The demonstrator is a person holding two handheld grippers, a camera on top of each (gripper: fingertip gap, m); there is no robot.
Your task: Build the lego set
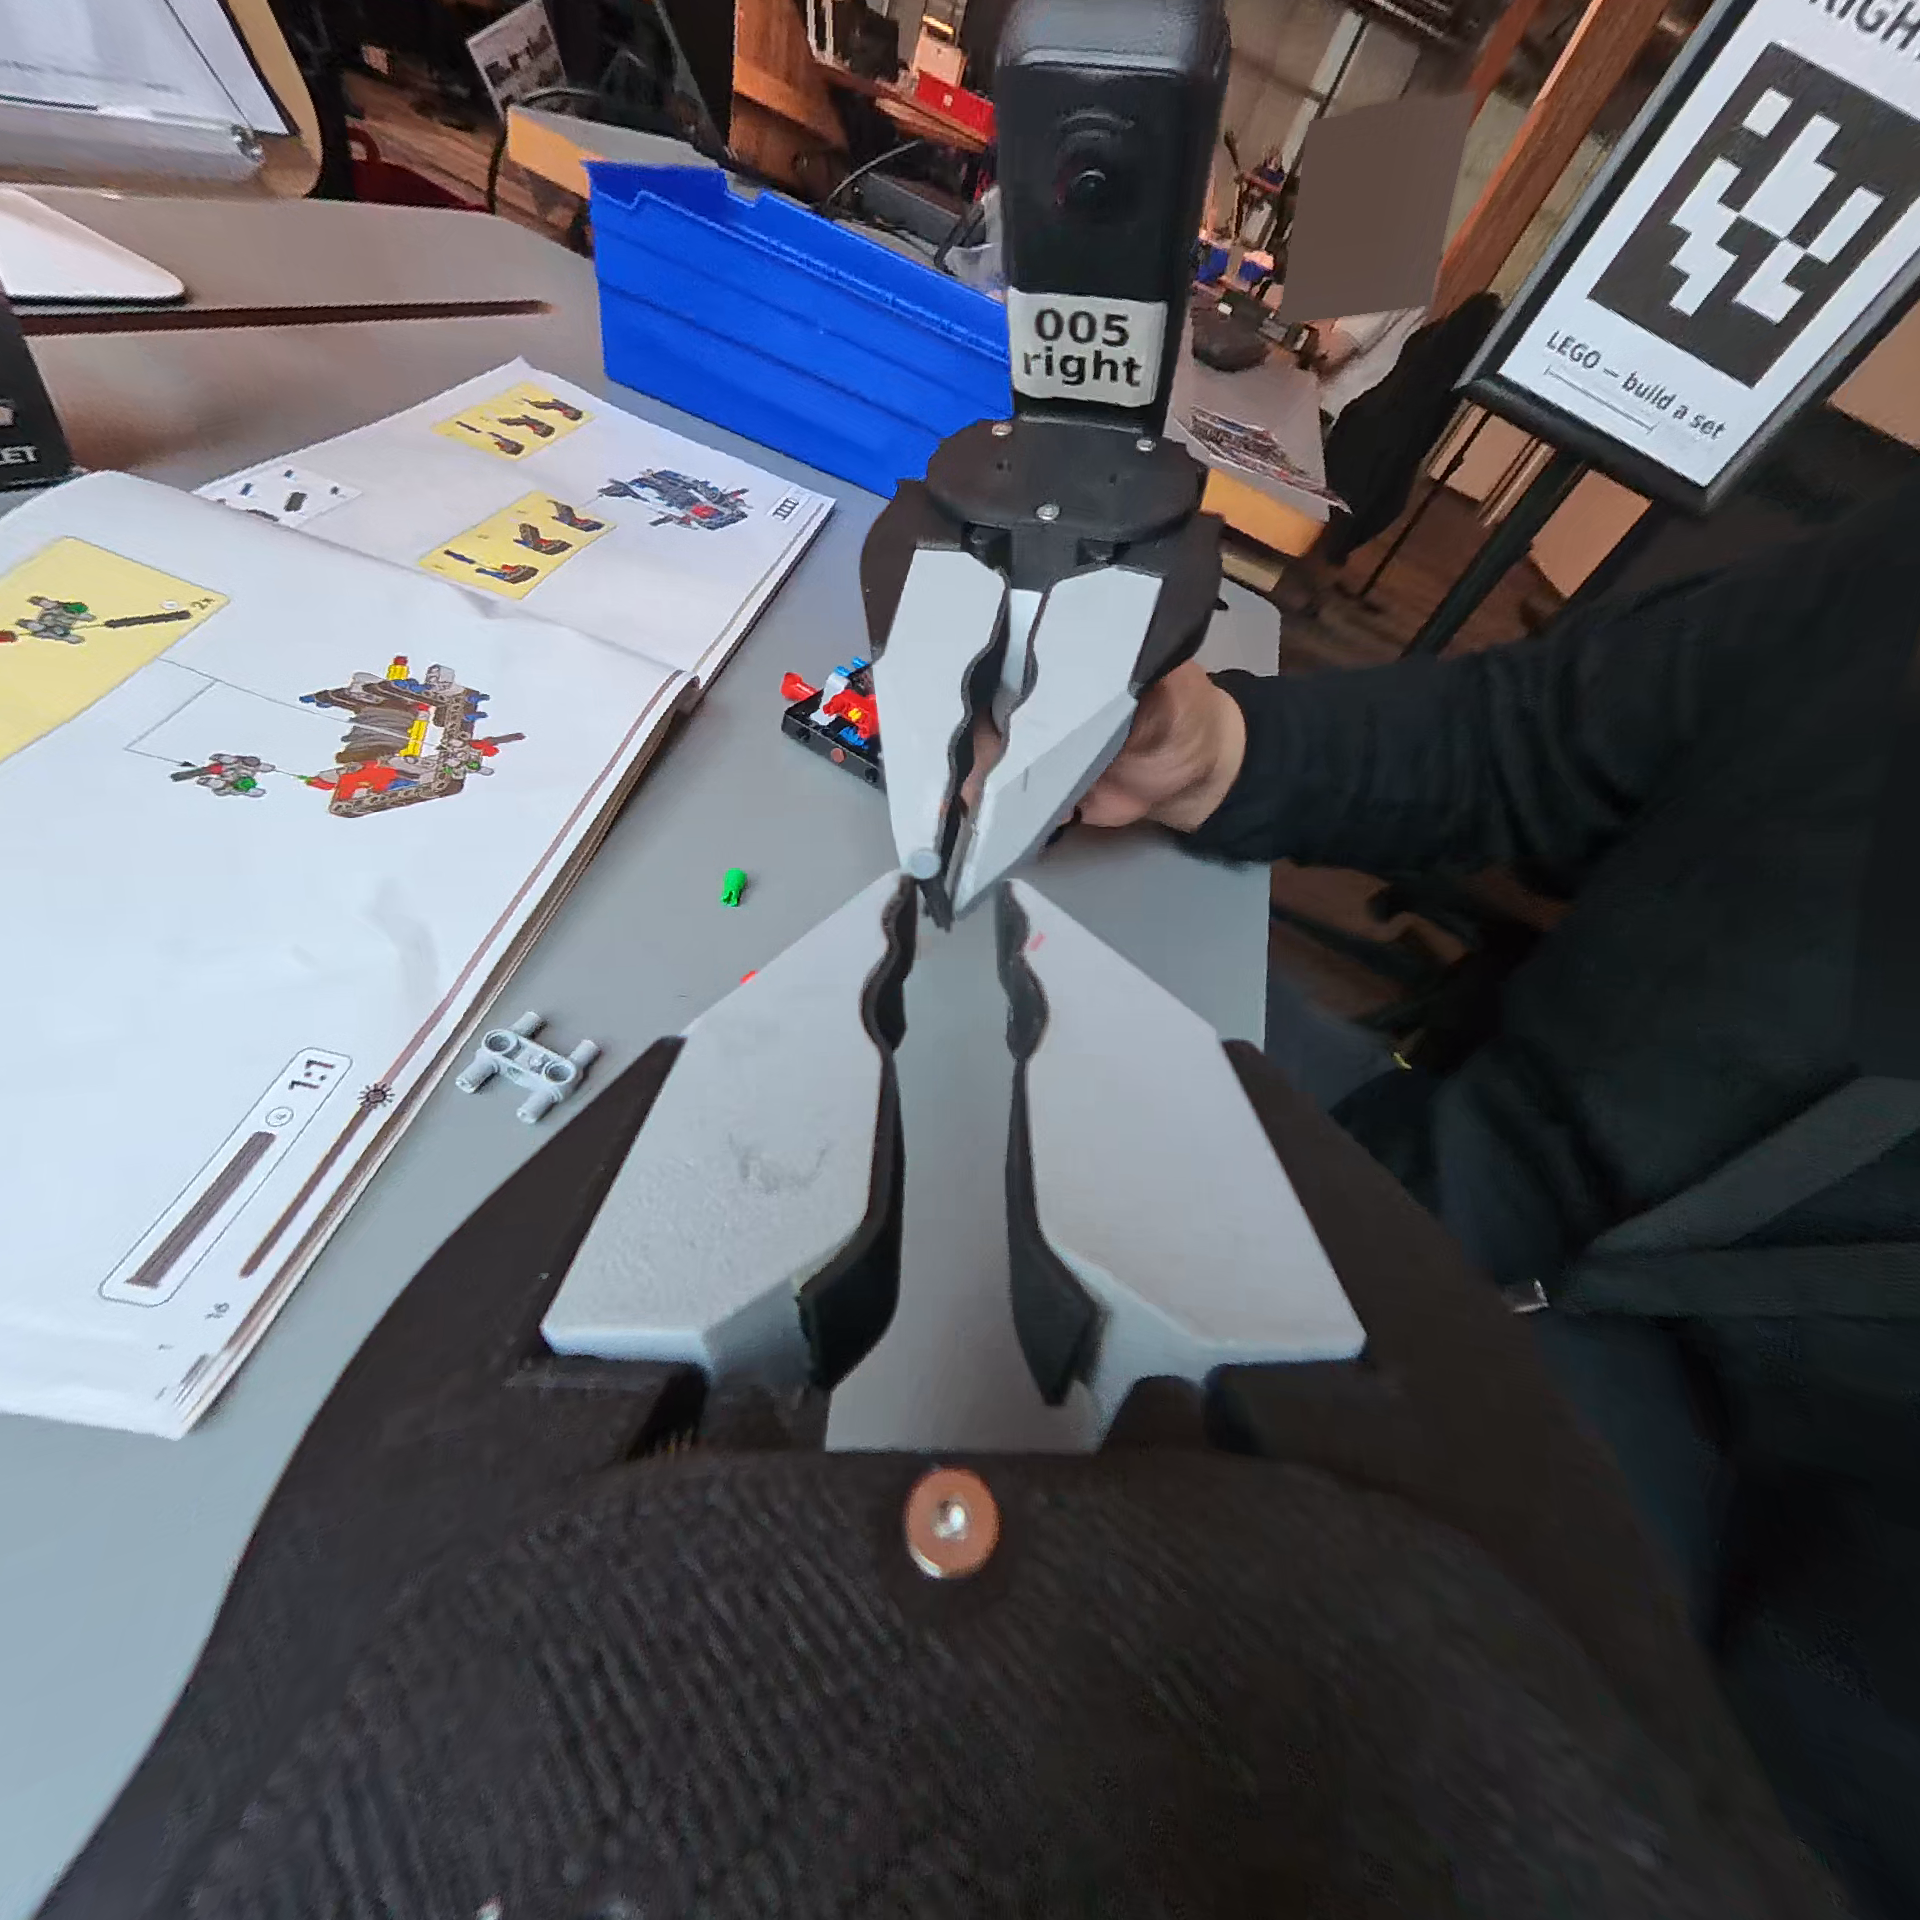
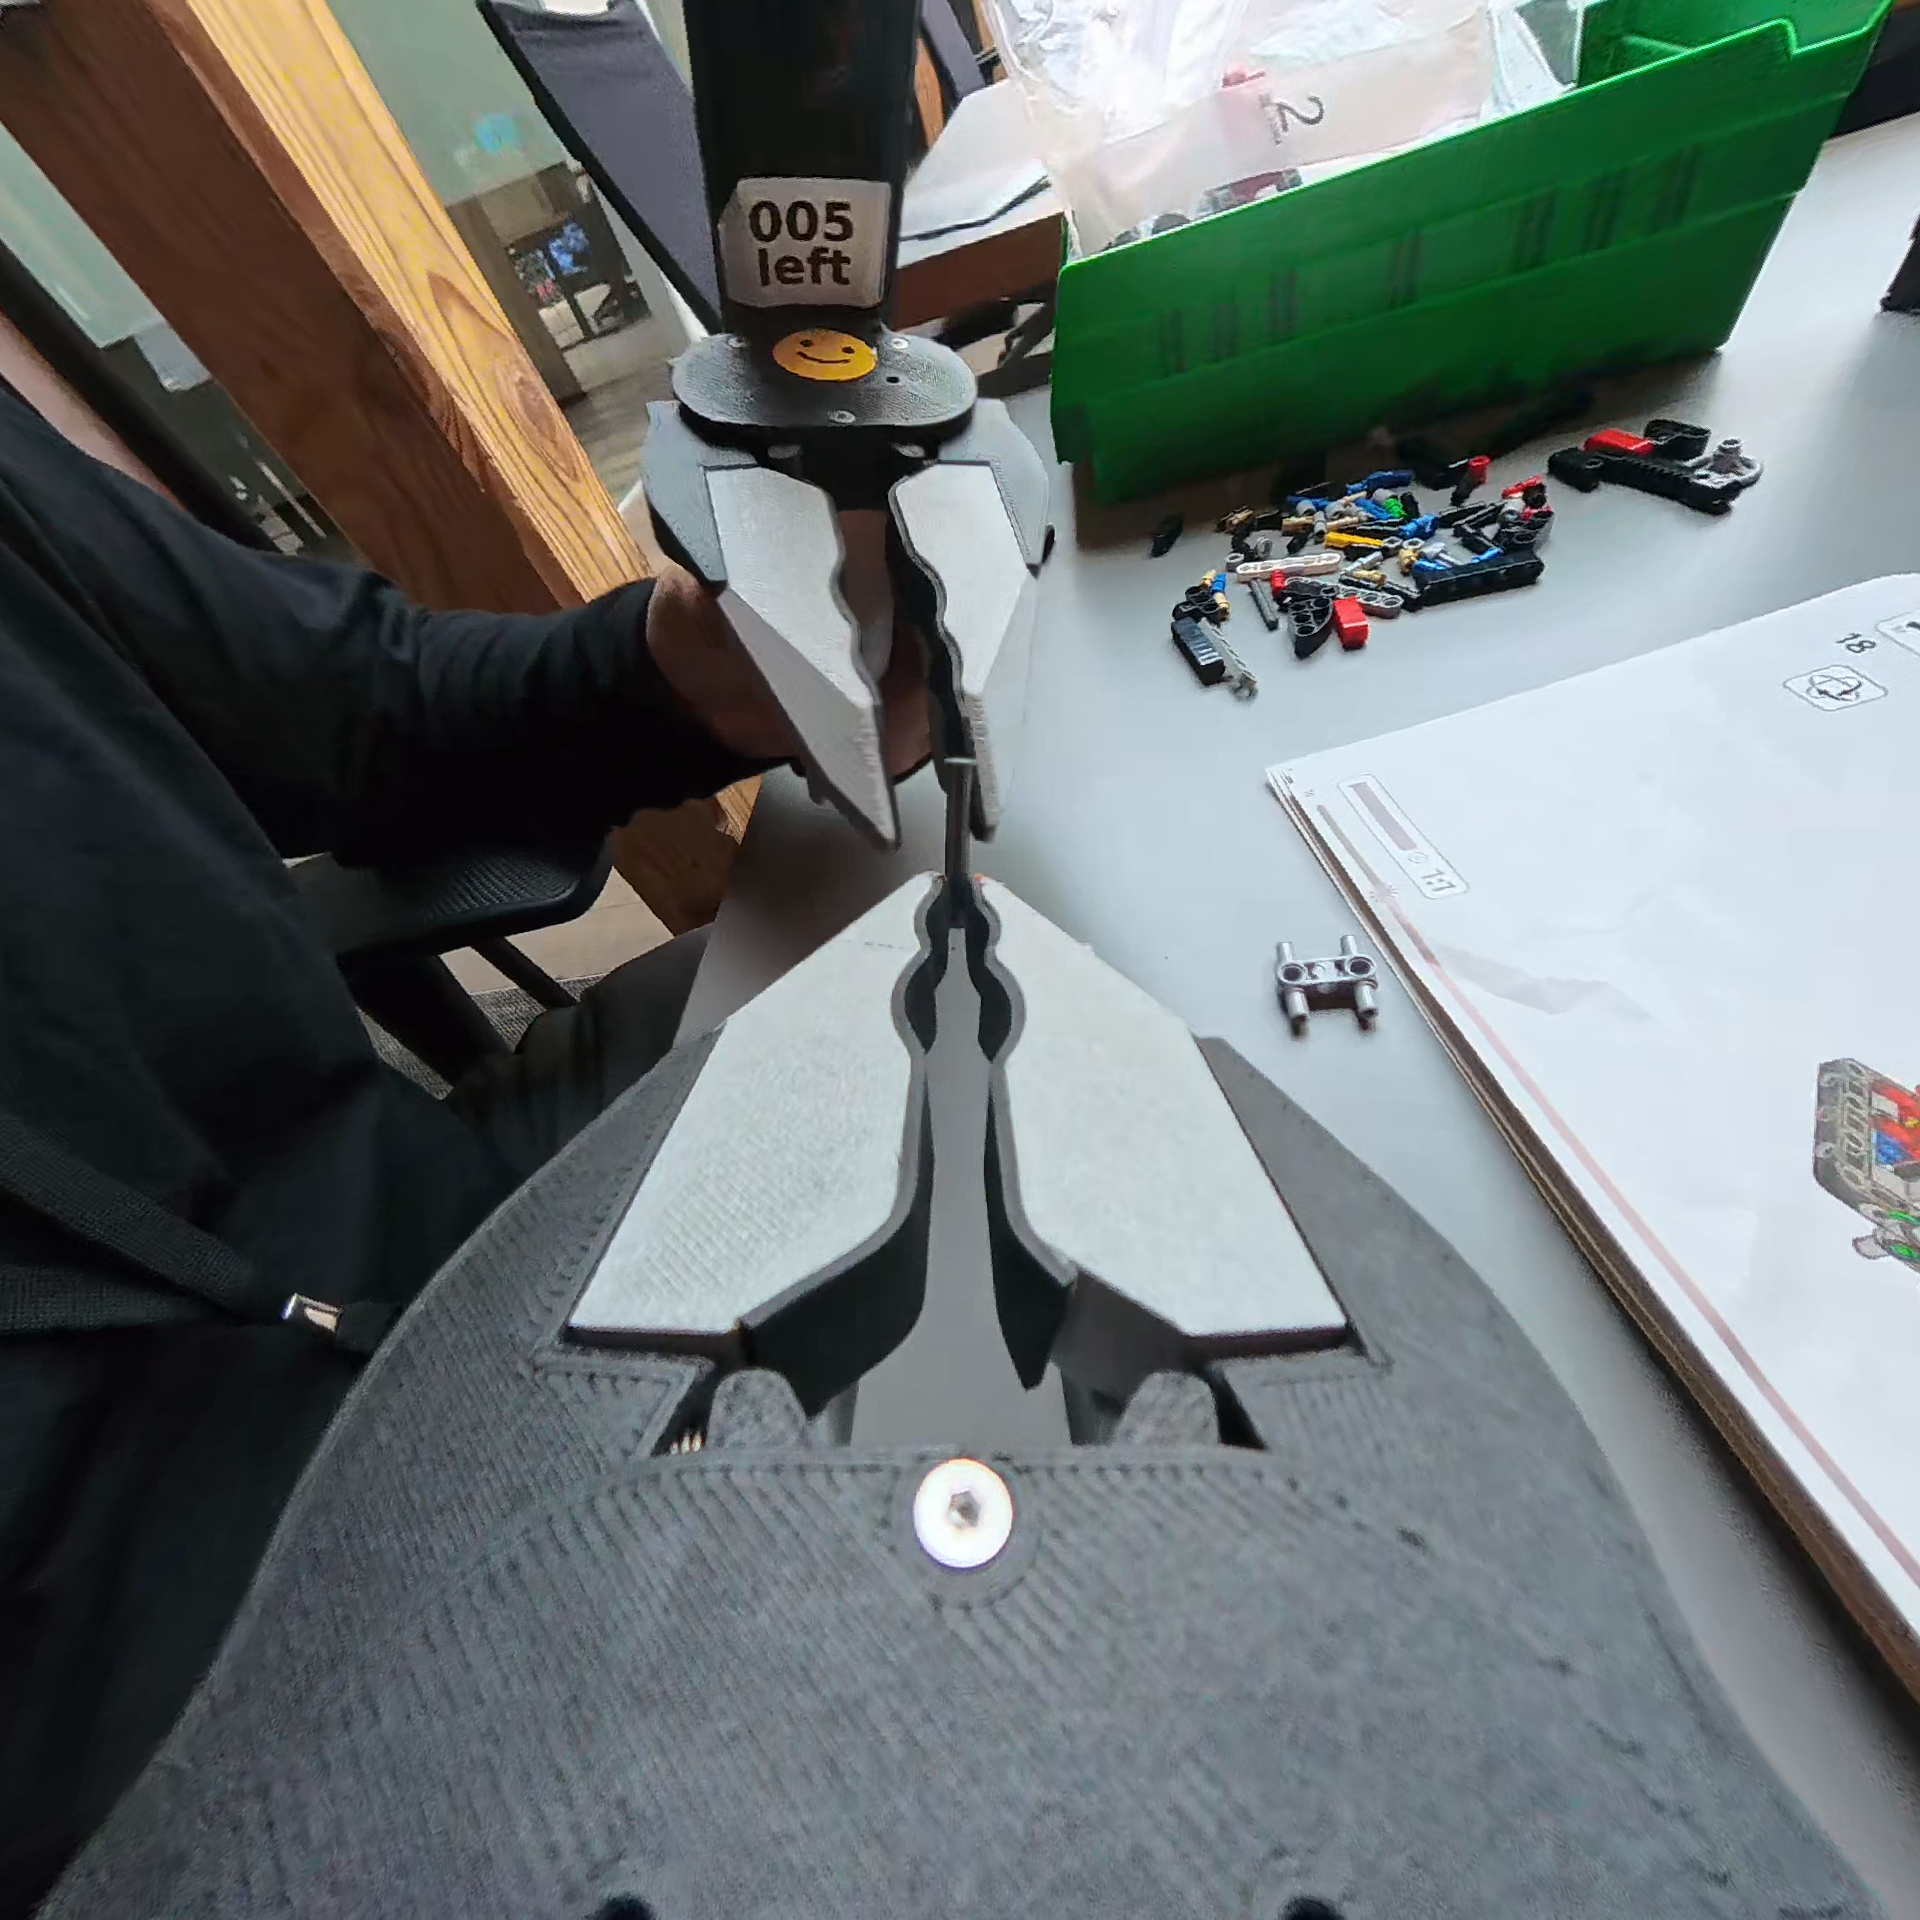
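My right gripper (image 2: 956,896) is shut on a thin dark axle (image 2: 958,821) that sticks out forward from its tips. My left gripper (image 1: 956,894) faces it tip to tip above the table's edge, its fingers a little apart. In the right wrist view the axle reaches between the left gripper's (image 2: 935,831) fingers, close to one of them. In the left wrist view the right gripper (image 1: 940,883) shows a small grey round end (image 1: 922,860) at its tips. A grey connector piece (image 1: 530,1065) (image 2: 1327,982) lies beside the open instruction booklet (image 1: 312,883) (image 2: 1662,883).
A green pin (image 1: 734,886) and a black-and-red part-built model (image 1: 836,717) lie on the grey table. A blue bin (image 1: 779,322) stands behind. A green bin (image 2: 1403,260), a pile of loose parts (image 2: 1371,561) and a black assembly (image 2: 1662,468) are at the far side. A framed sign (image 1: 1714,239) stands nearby. Left and right tips are no more than a few centimetres apart. My right gripper's tips are some 10 cm from the grey connector piece (image 2: 1327,982).
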